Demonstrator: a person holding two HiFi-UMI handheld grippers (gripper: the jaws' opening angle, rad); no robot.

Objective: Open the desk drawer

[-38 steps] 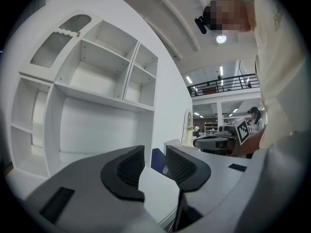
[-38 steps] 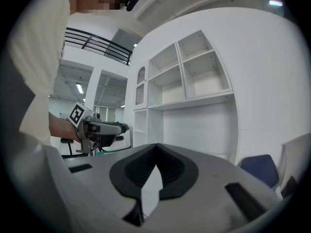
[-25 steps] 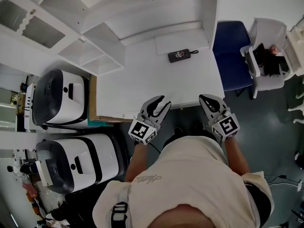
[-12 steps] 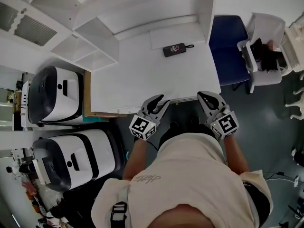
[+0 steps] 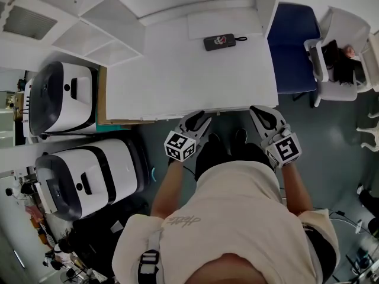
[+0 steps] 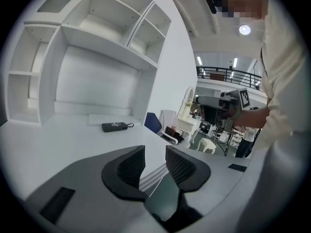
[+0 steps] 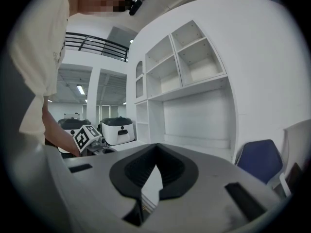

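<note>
Left gripper [image 5: 200,118]: jaws apart with a narrow gap and nothing in it. In the left gripper view [image 6: 154,152] I see only striped edge lines through the gap. Right gripper [image 5: 258,111]: jaw tips pressed together, holding nothing. Both hover at the front edge of the desk [image 5: 177,70], the left near the middle of that edge and the right toward the desk's right corner. I can't see either one touching the desk.

I take the drawer [image 5: 228,110] to be the thin strip under the desk's front edge, between the two grippers. It looks shut. I can't make out a handle.

Risks, my judgement:
- With no handle in sight, I could clamp the desk's top lip instead of the drawer front, and the pull would do nothing.
- The right gripper can't hook anything with its tips together.
- My body stands right at the desk's front, so it could block the drawer as it comes out.

Writing:
- The marker cube [image 5: 179,147] shows square patterns only, no letters.
- The black device [image 5: 219,41] on the desk's far side carries a pale graphic I can't read.
- The shirt print [image 5: 183,220] is too small to read.
</note>
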